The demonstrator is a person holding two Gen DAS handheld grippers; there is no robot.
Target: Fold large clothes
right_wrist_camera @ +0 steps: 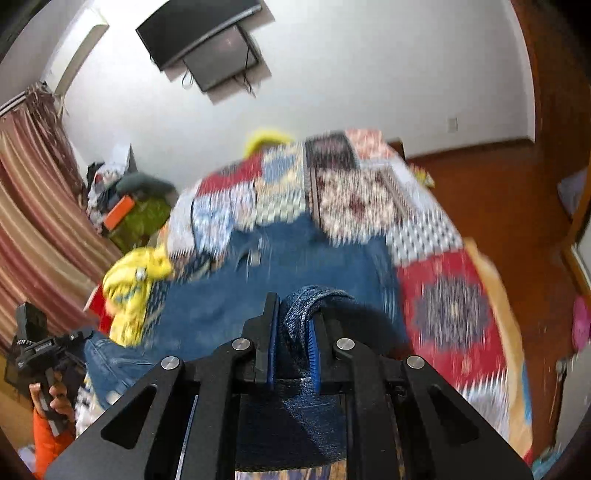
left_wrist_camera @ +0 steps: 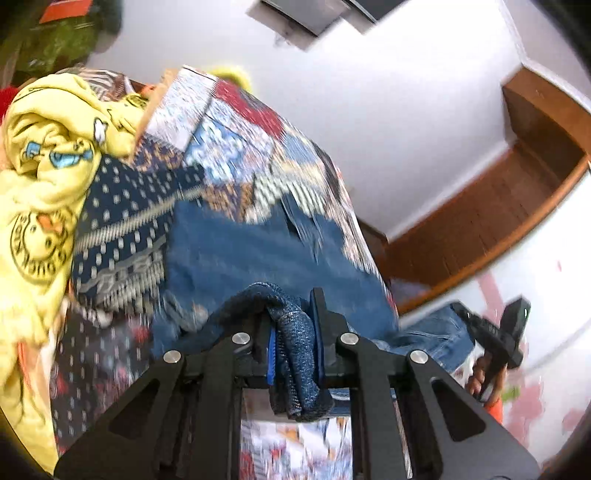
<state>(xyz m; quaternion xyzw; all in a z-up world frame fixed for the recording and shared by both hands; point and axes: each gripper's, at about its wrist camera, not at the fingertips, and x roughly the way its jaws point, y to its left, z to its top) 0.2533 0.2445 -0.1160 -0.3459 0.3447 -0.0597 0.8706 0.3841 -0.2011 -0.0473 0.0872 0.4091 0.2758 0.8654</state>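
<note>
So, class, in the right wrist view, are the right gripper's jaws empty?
No: the right gripper is clamped on a bunched fold of the blue jeans.

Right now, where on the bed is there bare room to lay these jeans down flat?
The quilt right of the jeans is bare, out to the bed's edge. The far end behind them is bare too. The left side is crowded: yellow clothes and a dark patterned cloth.

We see the jeans [right_wrist_camera: 295,266] spread on the quilt-covered bed [right_wrist_camera: 443,302], their edge pinched between our two hand-held grippers: left [left_wrist_camera: 291,332] at nine o'clock, right [right_wrist_camera: 293,328] at three. A heap of clothes [left_wrist_camera: 44,155] lies on the bed at ten o'clock; a wall-mounted television [right_wrist_camera: 199,33] hangs beyond at twelve.
</note>
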